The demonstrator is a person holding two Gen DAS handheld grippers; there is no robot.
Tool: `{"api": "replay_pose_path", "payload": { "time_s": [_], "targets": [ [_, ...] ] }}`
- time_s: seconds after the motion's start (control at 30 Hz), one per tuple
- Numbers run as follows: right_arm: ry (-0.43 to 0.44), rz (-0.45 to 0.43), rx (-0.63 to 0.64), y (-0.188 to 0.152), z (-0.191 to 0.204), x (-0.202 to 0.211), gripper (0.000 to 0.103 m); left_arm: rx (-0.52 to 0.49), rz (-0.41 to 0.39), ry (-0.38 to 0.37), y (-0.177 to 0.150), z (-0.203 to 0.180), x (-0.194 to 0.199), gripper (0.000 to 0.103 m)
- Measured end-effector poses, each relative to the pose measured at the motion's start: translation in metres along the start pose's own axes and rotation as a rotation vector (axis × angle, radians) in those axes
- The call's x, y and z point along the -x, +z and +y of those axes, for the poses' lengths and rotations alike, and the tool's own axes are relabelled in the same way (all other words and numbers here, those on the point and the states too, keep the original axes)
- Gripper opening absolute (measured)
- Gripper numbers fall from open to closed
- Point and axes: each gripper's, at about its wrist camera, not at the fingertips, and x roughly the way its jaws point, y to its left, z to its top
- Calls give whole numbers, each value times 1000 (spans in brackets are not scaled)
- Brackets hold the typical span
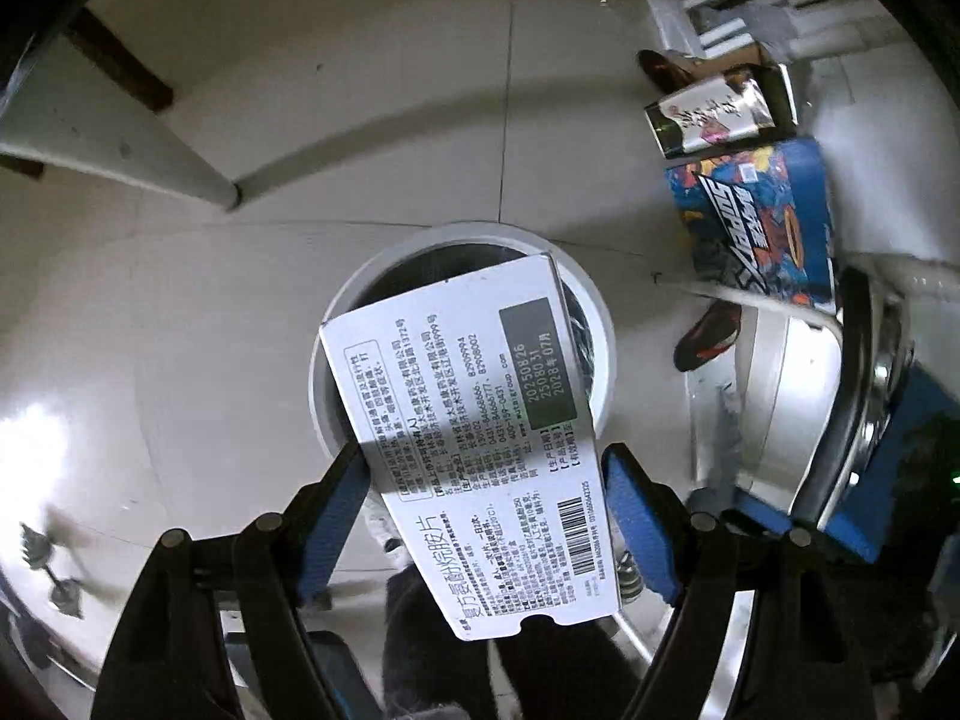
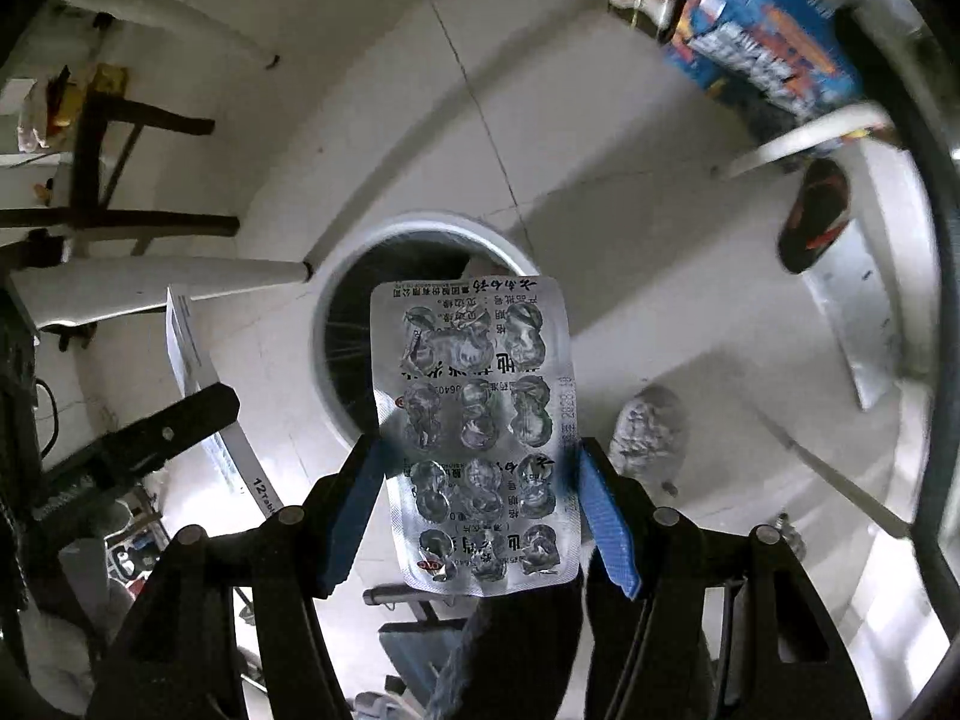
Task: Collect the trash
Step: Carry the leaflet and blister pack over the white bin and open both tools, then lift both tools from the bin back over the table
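Observation:
In the left wrist view my left gripper (image 1: 486, 468) is shut on a white medicine box (image 1: 468, 420) printed with Chinese text and a barcode, held above a round white trash bin (image 1: 594, 306) with a dark inside. In the right wrist view my right gripper (image 2: 480, 468) is shut on an empty silver blister pack (image 2: 477, 432), held above the same bin (image 2: 354, 252). The left gripper's black arm (image 2: 150, 438) and the white box (image 2: 198, 378) show at the left of the right wrist view.
The floor is pale tile (image 1: 360, 138). A blue printed carton (image 1: 756, 216), a silver drink carton (image 1: 708, 114) and a dark shoe with red trim (image 1: 708, 336) lie to the right of the bin. A white table leg (image 1: 120, 138) and dark chair legs (image 2: 108, 180) stand at the left.

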Motion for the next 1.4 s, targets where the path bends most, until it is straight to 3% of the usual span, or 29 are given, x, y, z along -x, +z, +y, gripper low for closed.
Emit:
{"api": "replay_pose_path", "payload": {
  "time_s": [0.03, 0.13, 0.17, 0.2, 0.27, 0.37, 0.47, 0.6, 0.7, 0.83, 1.07, 1.4],
  "targets": [
    [3, 5, -5, 2, -2, -8, 67, 19, 5, -17, 1, 5, -3, 79],
    [44, 36, -13, 7, -6, -40, 68, 71, 14, -39, 0, 20, -11, 101],
    [54, 46, -14, 9, -6, -48, 75, 78, 12, -27, -2, 24, -9, 102],
    [72, 53, -16, 10, -7, -54, 88, 80, 9, -13, -5, 27, -8, 102],
    [105, 56, -11, 12, -7, -63, 100, 94, -4, 15, -12, 34, -2, 102],
    [97, 45, 23, 10, -1, -61, 102, 75, -65, 120, -25, 33, 10, 102],
    [25, 19, 89, 4, 8, -51, 103, 33, -128, 231, -42, 23, 29, 102],
    [-52, 9, 141, -6, 13, -36, 103, -4, -149, 298, -57, 12, 43, 102],
    [-154, -28, 180, -16, 21, -14, 103, -9, -149, 316, -67, 6, 60, 102],
    [-225, -62, 202, -26, 29, 18, 103, 1, -154, 325, -81, 0, 78, 102],
    [-234, -100, 227, -43, 41, 80, 103, 14, -176, 328, -105, -15, 123, 102],
    [-183, -122, 261, -77, 74, 195, 103, 11, -236, 314, -142, -46, 231, 102]
  ]
}}
